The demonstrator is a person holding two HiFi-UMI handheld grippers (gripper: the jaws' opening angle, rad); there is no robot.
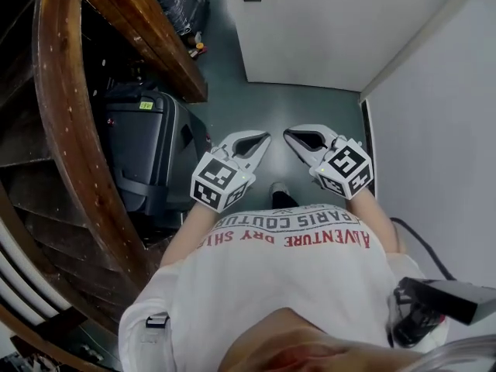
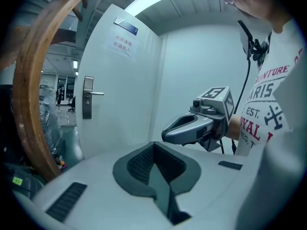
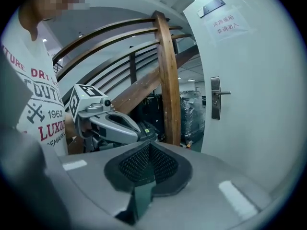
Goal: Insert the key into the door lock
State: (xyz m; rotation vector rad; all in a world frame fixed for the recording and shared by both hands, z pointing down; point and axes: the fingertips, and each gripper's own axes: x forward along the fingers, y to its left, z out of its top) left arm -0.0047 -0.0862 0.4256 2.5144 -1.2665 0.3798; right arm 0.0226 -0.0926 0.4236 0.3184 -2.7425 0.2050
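The left gripper [image 1: 262, 139] and right gripper [image 1: 289, 135] are hovering side by side, each with jaws pressed together, well apart from the lock [image 2: 88, 97]. It is sitting ahead on the door [image 2: 124, 99]: a slim metal plate with a lever handle [image 2: 98, 93].

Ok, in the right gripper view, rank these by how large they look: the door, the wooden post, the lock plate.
1. door
2. wooden post, though it may stand nearer the camera
3. lock plate, clearly smallest
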